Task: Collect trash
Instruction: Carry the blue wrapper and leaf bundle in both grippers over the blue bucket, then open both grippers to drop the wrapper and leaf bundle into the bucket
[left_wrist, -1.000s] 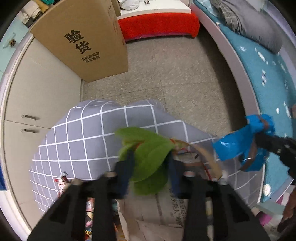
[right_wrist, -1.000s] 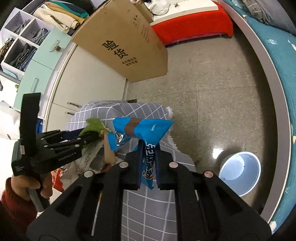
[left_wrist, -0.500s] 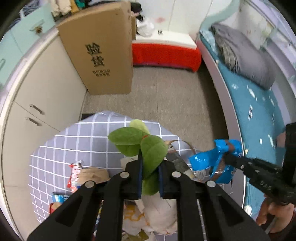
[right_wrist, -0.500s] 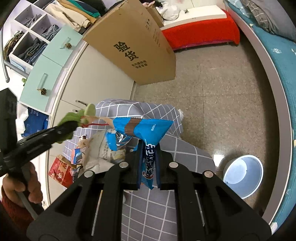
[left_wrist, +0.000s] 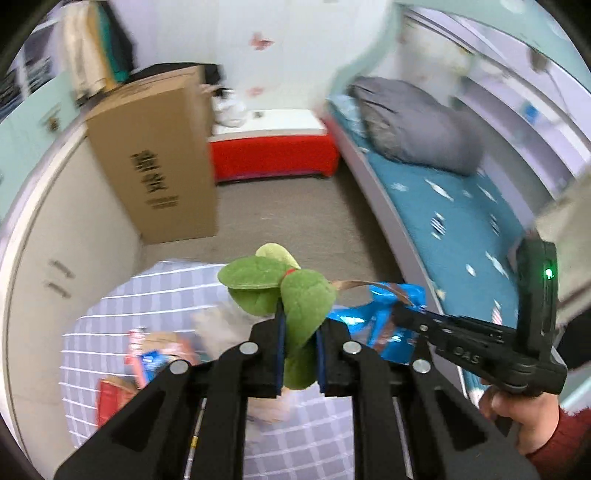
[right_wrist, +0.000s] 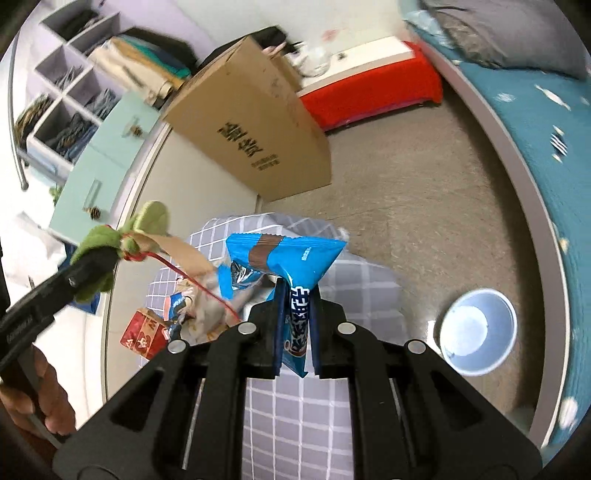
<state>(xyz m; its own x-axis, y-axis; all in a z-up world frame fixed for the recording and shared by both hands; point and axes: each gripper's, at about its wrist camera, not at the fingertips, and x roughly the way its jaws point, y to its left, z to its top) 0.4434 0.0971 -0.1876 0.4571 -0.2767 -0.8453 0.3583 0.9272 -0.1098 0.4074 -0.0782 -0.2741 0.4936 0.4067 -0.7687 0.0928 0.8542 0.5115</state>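
Grid-cloth table (right_wrist: 295, 424) with litter, left gripper (left_wrist: 299, 354) clamping leaves (left_wrist: 291, 295), right gripper (right_wrist: 293, 325) clamping blue wrapper (right_wrist: 291, 258).

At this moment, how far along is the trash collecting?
Nothing looks binned yet. In hand: the left gripper grips green leaves; the right gripper grips a blue wrapper. Left: a red carton and papers on the checked cloth; the blue bin stands on the floor.

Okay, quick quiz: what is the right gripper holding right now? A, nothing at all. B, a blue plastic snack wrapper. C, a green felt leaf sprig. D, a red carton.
B: in the right wrist view, the right gripper has its jaws shut on the blue plastic snack wrapper, while the green felt leaf sprig sits in the left gripper.
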